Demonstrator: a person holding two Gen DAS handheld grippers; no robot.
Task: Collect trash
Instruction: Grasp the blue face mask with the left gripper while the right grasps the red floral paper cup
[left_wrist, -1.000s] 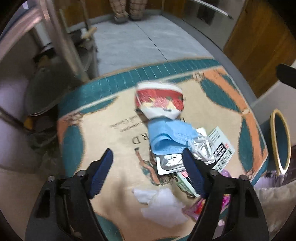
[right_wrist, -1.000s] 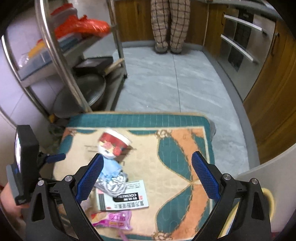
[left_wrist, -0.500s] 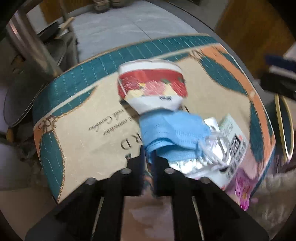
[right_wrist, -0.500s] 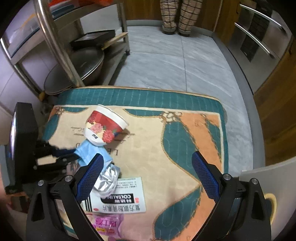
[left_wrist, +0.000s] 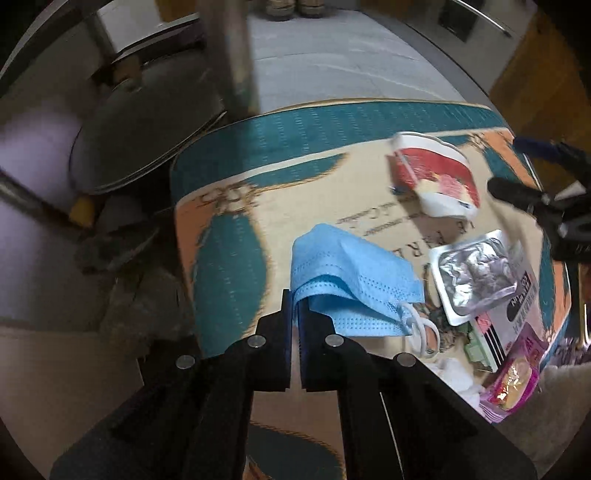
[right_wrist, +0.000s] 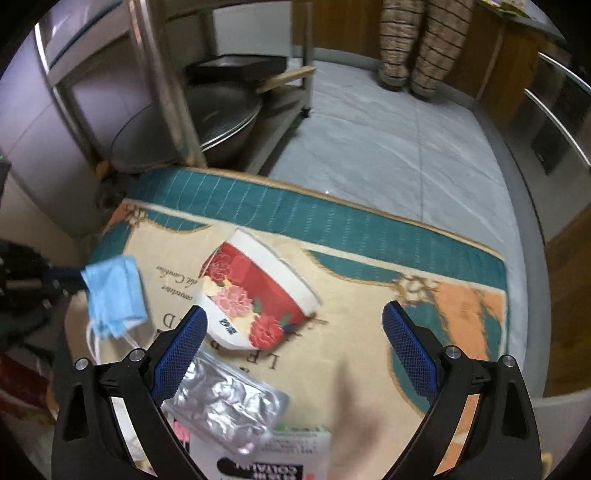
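My left gripper is shut on one edge of a blue face mask. The mask hangs from it with its white ear loops dangling, left of the other litter. A crushed red-and-white flowered paper cup lies on its side on the patterned rug. My right gripper is open and hovers just above the cup, its blue pads either side of the cup's lower end. A silver foil pouch lies on a white packet with a black label. A pink wrapper and white tissue lie nearby.
A steel rack leg stands at the rug's far left corner, with a large metal pan under the rack. A person's legs in checked trousers stand at the back. Wooden cabinets line the right side. Grey floor lies beyond the rug.
My left gripper closed on the blue mask and pulled it left, off the foil pouch and away from the cup. My right gripper came down closer to the cup.
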